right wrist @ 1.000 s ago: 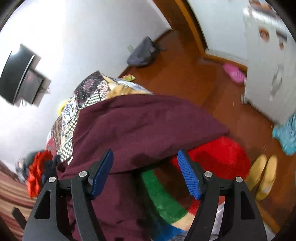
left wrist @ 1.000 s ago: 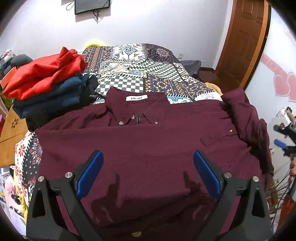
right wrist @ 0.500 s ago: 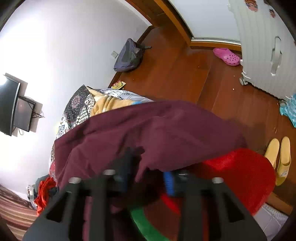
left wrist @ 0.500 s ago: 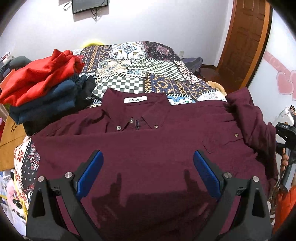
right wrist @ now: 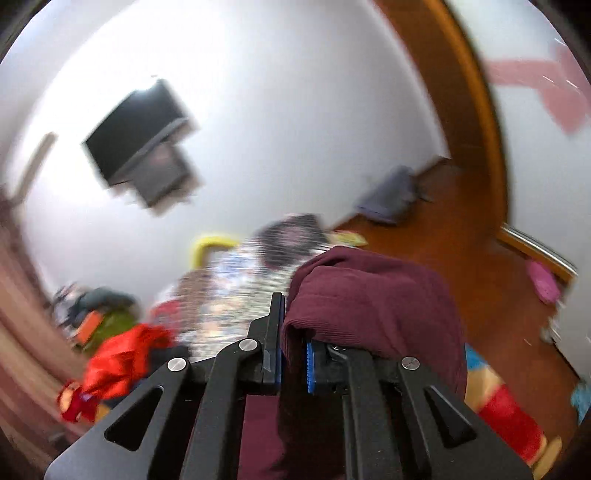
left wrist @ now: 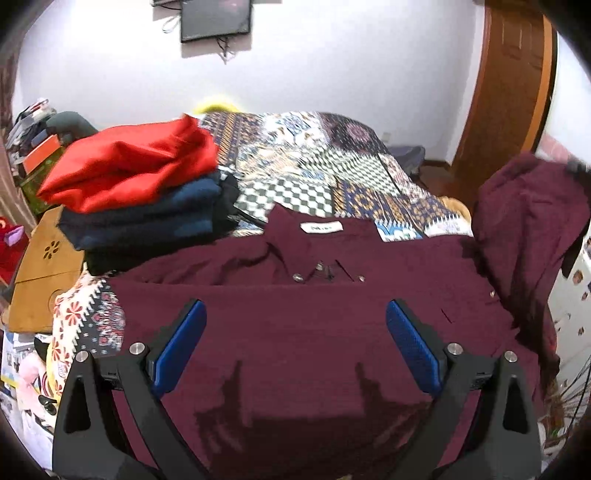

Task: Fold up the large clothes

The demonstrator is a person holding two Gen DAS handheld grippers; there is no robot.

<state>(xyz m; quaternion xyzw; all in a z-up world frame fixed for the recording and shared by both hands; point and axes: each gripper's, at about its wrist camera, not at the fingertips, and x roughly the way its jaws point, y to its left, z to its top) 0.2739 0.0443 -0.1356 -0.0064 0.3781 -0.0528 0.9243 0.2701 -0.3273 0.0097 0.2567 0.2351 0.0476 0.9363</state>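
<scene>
A maroon button-up shirt (left wrist: 314, 332) lies flat on the patterned bed, collar toward the far wall. My left gripper (left wrist: 293, 347) hovers open over the shirt's lower front, nothing between its blue pads. The shirt's right sleeve (left wrist: 524, 221) is lifted off the bed at the right edge. In the right wrist view my right gripper (right wrist: 291, 354) is shut on a bunch of that maroon sleeve cloth (right wrist: 373, 302), which drapes over its right finger. The right wrist view is blurred.
A stack of folded clothes (left wrist: 144, 195), red on top of dark blue, sits at the bed's left. The patchwork bedspread (left wrist: 325, 166) stretches behind the shirt. A wooden door (left wrist: 506, 99) stands at the right, a wall screen (left wrist: 216, 16) above the bed, slippers (right wrist: 543, 282) on the floor.
My right gripper closed on the sleeve and lifted it up from the bed's side, rolling as it rose. The left gripper shifted slightly over the shirt and stayed open.
</scene>
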